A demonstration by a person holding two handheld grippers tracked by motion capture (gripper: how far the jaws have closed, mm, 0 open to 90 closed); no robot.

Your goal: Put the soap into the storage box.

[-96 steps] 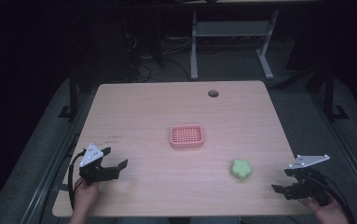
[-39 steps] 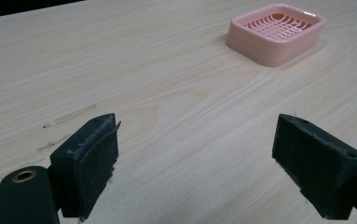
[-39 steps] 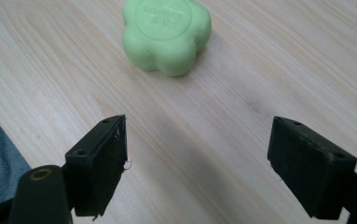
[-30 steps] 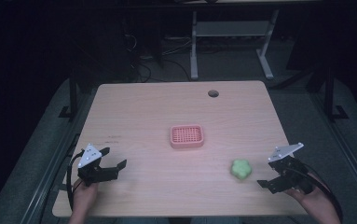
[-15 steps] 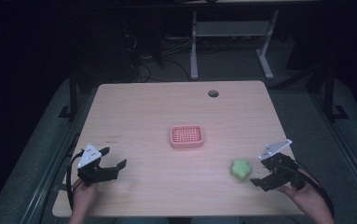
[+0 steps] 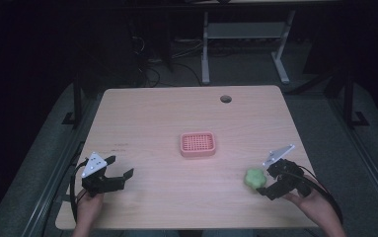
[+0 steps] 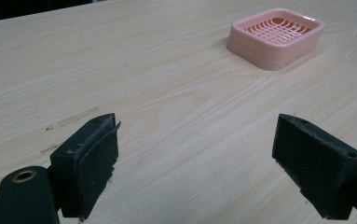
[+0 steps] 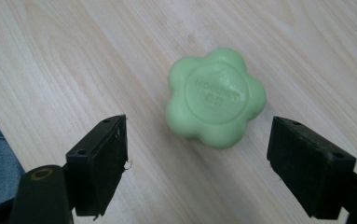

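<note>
My right claw is spread wide just short of the green flower-shaped soap near the table's right front corner. My left claw rests wide near the front left; the pink tray sits mid-table.

One pink soap dish; one green flower-shaped soap; two hand-held grippers.
</note>
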